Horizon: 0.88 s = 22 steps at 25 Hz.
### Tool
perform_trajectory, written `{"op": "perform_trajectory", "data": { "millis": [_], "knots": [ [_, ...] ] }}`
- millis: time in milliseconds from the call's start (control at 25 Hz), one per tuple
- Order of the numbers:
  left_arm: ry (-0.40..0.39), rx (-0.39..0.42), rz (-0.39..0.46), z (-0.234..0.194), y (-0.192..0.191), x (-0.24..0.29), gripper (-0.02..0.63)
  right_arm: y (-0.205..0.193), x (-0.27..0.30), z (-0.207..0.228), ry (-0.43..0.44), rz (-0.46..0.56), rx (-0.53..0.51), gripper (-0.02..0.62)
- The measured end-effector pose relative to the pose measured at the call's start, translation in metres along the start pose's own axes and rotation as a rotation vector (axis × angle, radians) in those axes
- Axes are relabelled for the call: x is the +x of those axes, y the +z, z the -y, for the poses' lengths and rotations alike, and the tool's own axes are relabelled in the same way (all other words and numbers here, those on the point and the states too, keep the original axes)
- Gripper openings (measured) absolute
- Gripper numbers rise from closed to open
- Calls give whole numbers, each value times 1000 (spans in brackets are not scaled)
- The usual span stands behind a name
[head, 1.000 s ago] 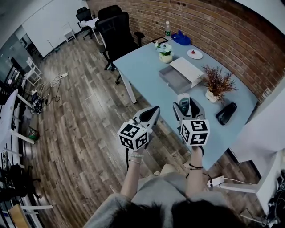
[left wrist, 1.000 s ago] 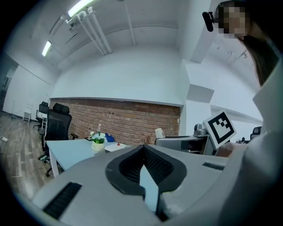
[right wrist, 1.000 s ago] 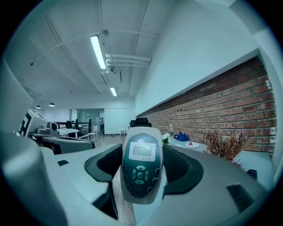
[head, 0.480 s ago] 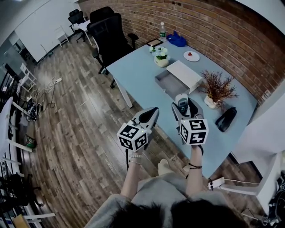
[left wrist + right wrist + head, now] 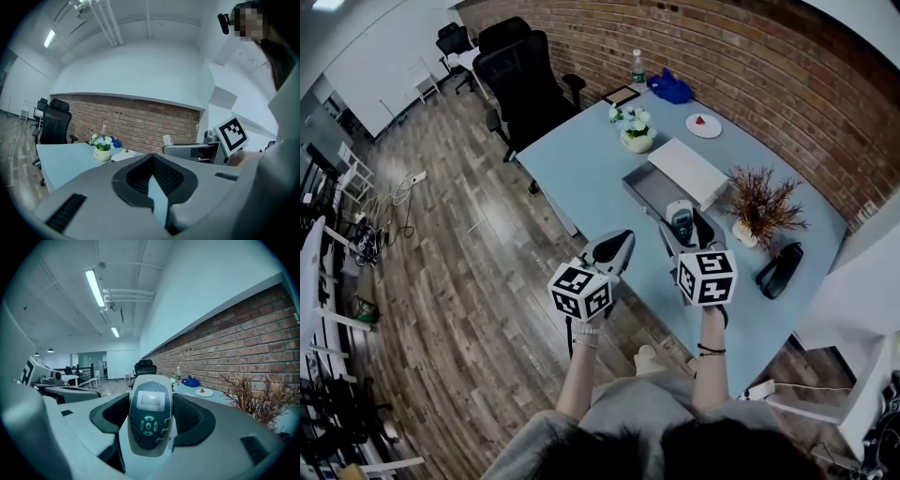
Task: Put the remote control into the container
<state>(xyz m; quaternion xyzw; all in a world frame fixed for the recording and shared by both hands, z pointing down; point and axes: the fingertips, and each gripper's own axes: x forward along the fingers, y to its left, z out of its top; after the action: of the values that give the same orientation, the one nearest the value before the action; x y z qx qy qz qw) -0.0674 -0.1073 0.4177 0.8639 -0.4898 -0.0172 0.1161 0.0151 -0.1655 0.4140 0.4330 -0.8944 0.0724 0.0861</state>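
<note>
Brick walls stand behind a light blue table with an open grey container on it. The right gripper squeezes the remote control from both sides, up in the air near the container. The remote lies long-ways along the jaws, buttons up, its screen end pointing toward the container. The left gripper is pressed closed with nothing in it.

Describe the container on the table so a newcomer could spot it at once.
Start at the long pale blue table beside the brick wall. Near its middle, between the flower pot and the dried plant, lies the container: the only open, shallow grey box, with a white lid right beside it.
</note>
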Motion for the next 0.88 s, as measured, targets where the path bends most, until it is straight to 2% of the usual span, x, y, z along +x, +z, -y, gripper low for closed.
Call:
{"op": "perform_trajectory", "data": {
  "millis": [480, 880],
  "knots": [
    [-21, -30, -41, -30, -7, 42, 3, -1, 38, 25, -3, -35, -1, 287],
    [-157, -51, -116, -80, -12, 96, 3, -4, 87, 55, -121, -83, 41, 287]
  ]
}}
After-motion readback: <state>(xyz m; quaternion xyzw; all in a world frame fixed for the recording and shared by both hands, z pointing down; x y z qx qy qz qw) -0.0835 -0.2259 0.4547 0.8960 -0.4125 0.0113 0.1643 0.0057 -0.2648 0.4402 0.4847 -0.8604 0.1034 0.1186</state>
